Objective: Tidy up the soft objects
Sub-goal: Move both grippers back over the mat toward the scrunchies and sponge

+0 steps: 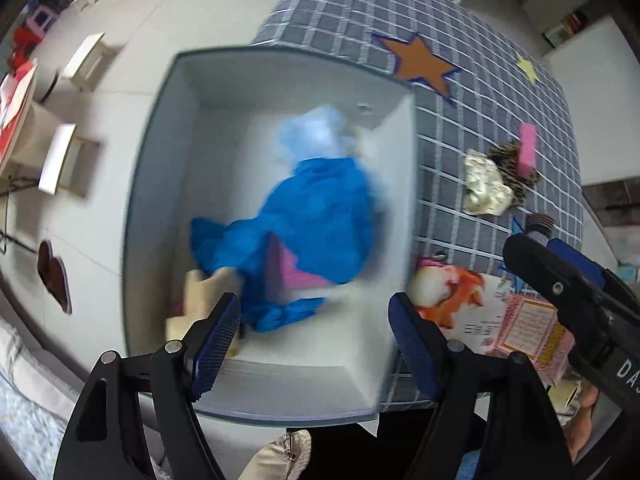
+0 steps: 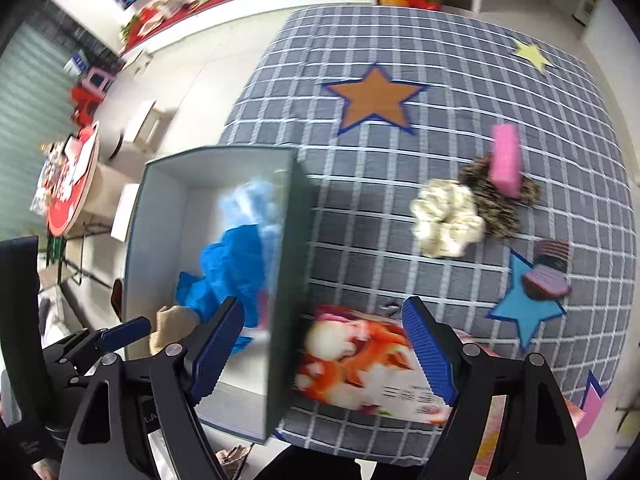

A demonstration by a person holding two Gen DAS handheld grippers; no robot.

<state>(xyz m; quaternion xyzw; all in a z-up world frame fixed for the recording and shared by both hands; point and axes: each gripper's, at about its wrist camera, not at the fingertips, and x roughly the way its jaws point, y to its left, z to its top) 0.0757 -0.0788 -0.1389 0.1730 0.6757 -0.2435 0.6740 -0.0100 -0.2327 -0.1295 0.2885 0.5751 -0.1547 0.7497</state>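
A grey open box (image 1: 256, 390) (image 2: 290, 240) stands at the left edge of the checked tablecloth. Inside lie a bright blue cloth (image 1: 316, 224) (image 2: 230, 268), a pale blue fluffy piece (image 1: 316, 132) (image 2: 256, 204), a pink block (image 1: 296, 270) and a beige soft item (image 1: 200, 300) (image 2: 170, 326). My left gripper (image 1: 314, 330) hovers open above the box with nothing between its fingers. My right gripper (image 2: 322, 348) is open and empty over the box's right wall. On the cloth lie a cream scrunchie (image 1: 486, 184) (image 2: 446, 216), a brown speckled scrunchie (image 2: 498, 200), a pink sponge (image 1: 528, 148) (image 2: 506, 158) and a purple-brown item (image 2: 546, 276).
A glossy printed packet with orange and white pictures (image 2: 360, 368) (image 1: 452, 296) lies beside the box near the table's front edge. Star patches mark the tablecloth (image 2: 400, 40). White stools (image 1: 66, 158) stand on the pale floor to the left. The other gripper's black body (image 1: 580, 300) is at right.
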